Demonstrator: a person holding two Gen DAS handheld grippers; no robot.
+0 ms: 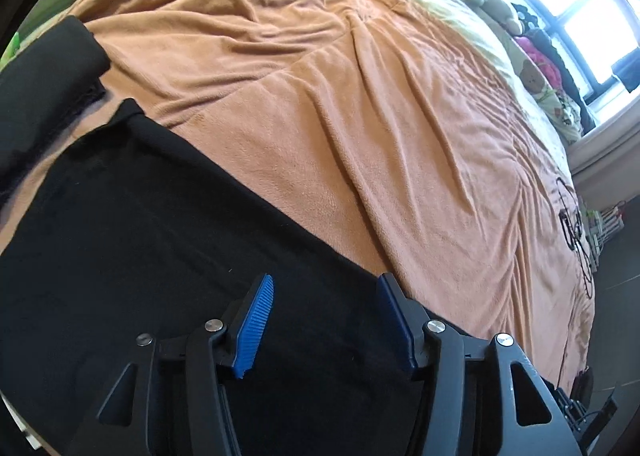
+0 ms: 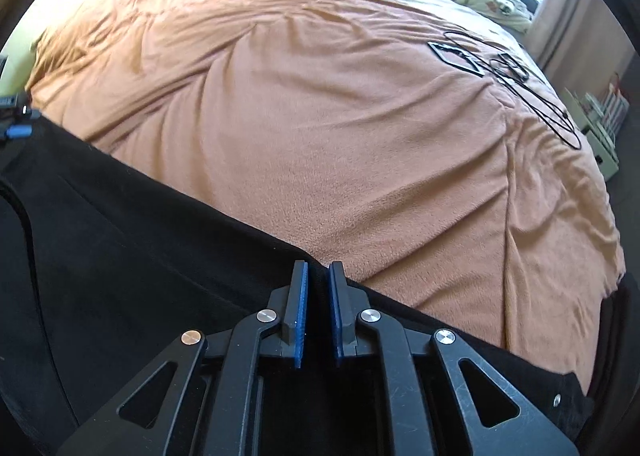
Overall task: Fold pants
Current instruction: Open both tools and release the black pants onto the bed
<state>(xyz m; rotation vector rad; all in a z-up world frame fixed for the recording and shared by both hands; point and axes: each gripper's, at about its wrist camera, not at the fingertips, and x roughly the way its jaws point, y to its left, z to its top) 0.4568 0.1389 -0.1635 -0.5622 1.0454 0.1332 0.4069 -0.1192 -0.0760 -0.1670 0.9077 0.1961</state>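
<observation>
Hand-held gripper (image 1: 326,282) over black pants (image 1: 140,224)

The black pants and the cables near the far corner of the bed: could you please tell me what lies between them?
Only bare, wrinkled orange blanket lies between the black pants and the cables; the right wrist view shows it best.

Black pants (image 1: 140,240) lie on an orange blanket (image 1: 360,116), the pads (image 2: 301,316) are blue on black grippers, and a pale pillow (image 1: 548,92) carries a bear print.
</observation>
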